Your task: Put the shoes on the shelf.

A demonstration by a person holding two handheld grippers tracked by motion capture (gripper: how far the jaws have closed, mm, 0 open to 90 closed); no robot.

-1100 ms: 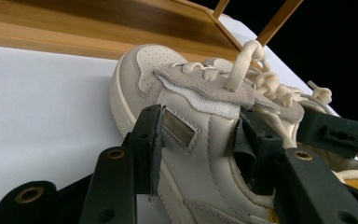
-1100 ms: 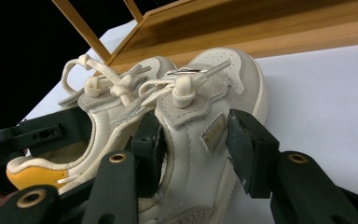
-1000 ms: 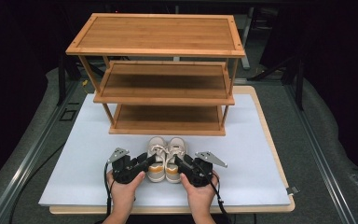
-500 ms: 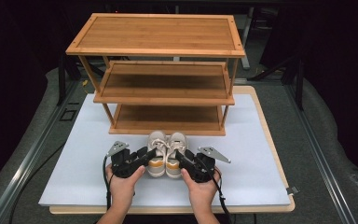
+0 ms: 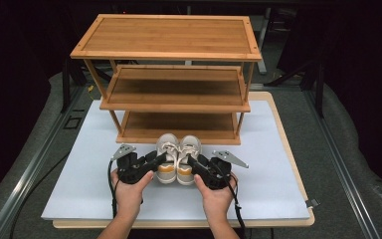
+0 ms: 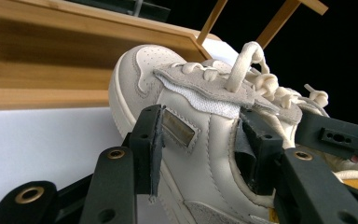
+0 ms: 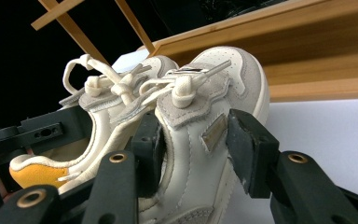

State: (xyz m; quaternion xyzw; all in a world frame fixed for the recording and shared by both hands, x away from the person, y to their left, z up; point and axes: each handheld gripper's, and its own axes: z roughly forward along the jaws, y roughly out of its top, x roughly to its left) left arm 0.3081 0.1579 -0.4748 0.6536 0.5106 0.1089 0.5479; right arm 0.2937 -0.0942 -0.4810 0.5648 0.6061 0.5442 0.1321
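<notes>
A pair of cream sneakers with yellow heels is held side by side just in front of the wooden rack. My left gripper (image 5: 160, 159) (image 6: 203, 149) is shut on the left sneaker (image 5: 167, 149) (image 6: 140, 79), with one jaw on its outer side and the other inside the collar. In the same way my right gripper (image 5: 195, 162) (image 7: 198, 154) is shut on the right sneaker (image 5: 189, 149) (image 7: 235, 70). The toes point toward the rack's bottom shelf (image 5: 179, 124). Both pairs of laces are tied in bows.
The three-tier wooden rack (image 5: 166, 37) stands at the back of the white board (image 5: 79, 164), and its shelves are bare. The board lies on a wooden table with a dark floor around it. A metal rail (image 5: 35, 164) runs along the left.
Both hands have lifted together with the sneakers in their grip, drifting a little toward the rack. The jaws have kept their hold.
</notes>
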